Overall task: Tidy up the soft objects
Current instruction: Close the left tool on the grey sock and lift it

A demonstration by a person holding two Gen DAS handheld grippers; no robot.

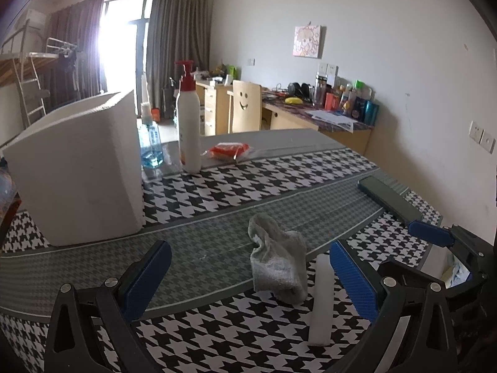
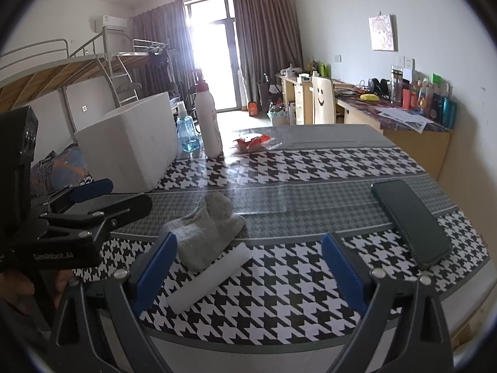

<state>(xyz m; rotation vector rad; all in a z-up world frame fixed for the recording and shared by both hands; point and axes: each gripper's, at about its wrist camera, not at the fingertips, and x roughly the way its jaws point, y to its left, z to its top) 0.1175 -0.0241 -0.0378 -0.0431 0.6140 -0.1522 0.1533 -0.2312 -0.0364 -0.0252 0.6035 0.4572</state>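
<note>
Grey and crumpled, the soft knitted sock (image 1: 277,265) lies loose on the houndstooth-patterned tablecloth (image 1: 236,183), probably waiting to go into the white foam box (image 1: 77,168) that stands open-topped well behind it. Touching the sock's near side lies a white foam stick (image 2: 208,276). Both the left gripper (image 1: 248,279) and the right gripper (image 2: 248,267) hang spread wide, grasping nothing; whether either pad grazes the stick is hard to tell.

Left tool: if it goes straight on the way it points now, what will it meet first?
Probably the grey sock, which lies crumpled on the table between the open fingers of the left tool. The white foam stick is beside it, near the right finger.
</note>
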